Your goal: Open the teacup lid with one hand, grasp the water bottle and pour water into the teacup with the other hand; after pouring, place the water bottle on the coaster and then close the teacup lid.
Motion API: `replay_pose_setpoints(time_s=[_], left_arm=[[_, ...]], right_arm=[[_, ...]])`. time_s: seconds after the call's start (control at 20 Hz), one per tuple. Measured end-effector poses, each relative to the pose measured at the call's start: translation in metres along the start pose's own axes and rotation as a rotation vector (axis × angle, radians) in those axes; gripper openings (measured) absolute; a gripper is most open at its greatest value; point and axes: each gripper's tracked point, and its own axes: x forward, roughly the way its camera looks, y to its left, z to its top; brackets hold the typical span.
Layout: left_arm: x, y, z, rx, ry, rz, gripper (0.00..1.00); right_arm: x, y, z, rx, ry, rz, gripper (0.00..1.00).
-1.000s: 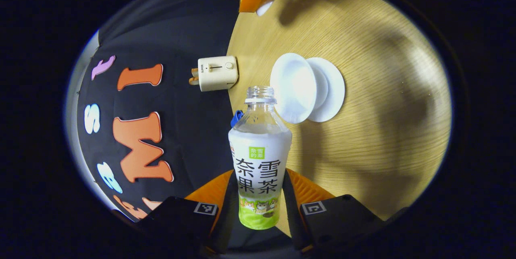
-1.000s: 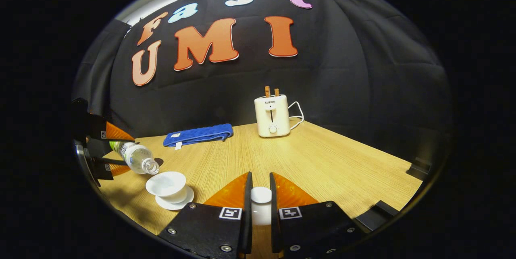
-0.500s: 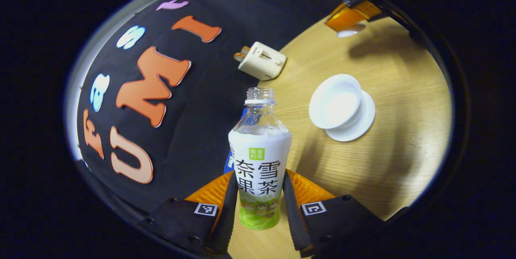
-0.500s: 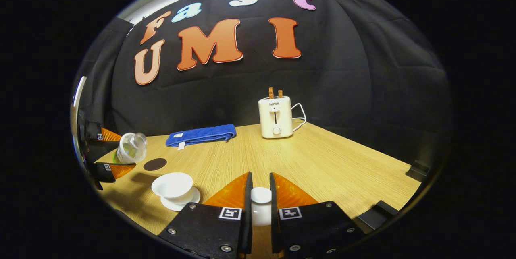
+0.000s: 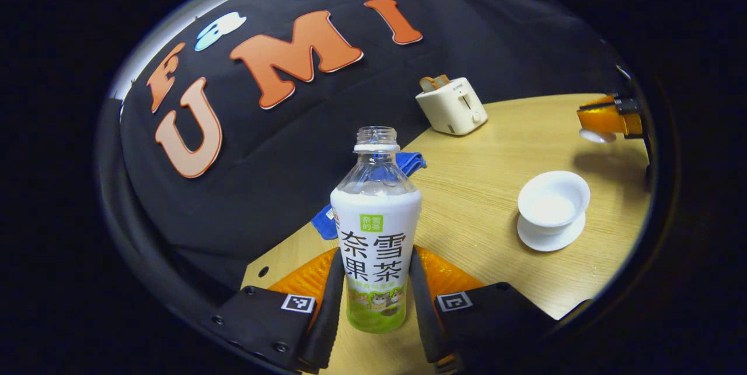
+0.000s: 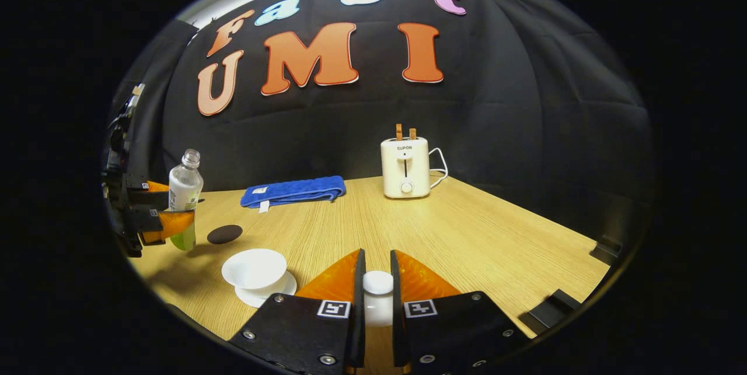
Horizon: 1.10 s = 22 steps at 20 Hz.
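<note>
My left gripper point(image 5: 373, 281) clamps the clear plastic water bottle point(image 5: 375, 229) upright above the wood-grain table point(image 6: 467, 229), near the round dark coaster point(image 6: 224, 234). My right gripper point(image 6: 376, 299) pinches the white teacup lid point(image 6: 378, 304); the open porcelain teacup point(image 6: 254, 270) sits on its saucer.

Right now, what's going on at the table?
The left gripper holds the uncapped water bottle upright, beside the dark coaster but not yet on it. The right gripper grips the teacup lid off the cup. The open teacup sits on its saucer.
</note>
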Motion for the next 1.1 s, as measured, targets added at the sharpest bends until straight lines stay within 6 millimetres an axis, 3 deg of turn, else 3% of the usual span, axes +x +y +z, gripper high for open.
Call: replay_pose_setpoints(time_s=[0.25, 0.35, 0.65, 0.9, 1.1], left_arm=[[0.025, 0.02, 0.011, -0.214, -0.063, 0.023, 0.61], [0.034, 0.029, 0.017, -0.323, -0.077, 0.015, 0.58], [0.069, 0.065, 0.005, -0.512, -0.108, 0.045, 0.59], [0.098, 0.065, -0.015, -0.527, -0.108, 0.054, 0.61], [0.1, 0.063, -0.015, -0.55, -0.12, 0.037, 0.62]], right_arm=[[0.005, 0.005, -0.001, -0.019, 0.009, 0.003, 0.19], [0.007, 0.003, -0.002, -0.022, 0.015, -0.001, 0.19], [0.012, 0.002, -0.003, -0.027, 0.024, -0.009, 0.19], [0.017, 0.001, -0.008, -0.036, 0.038, -0.012, 0.19], [0.019, 0.001, -0.01, -0.035, 0.046, -0.011, 0.19]])
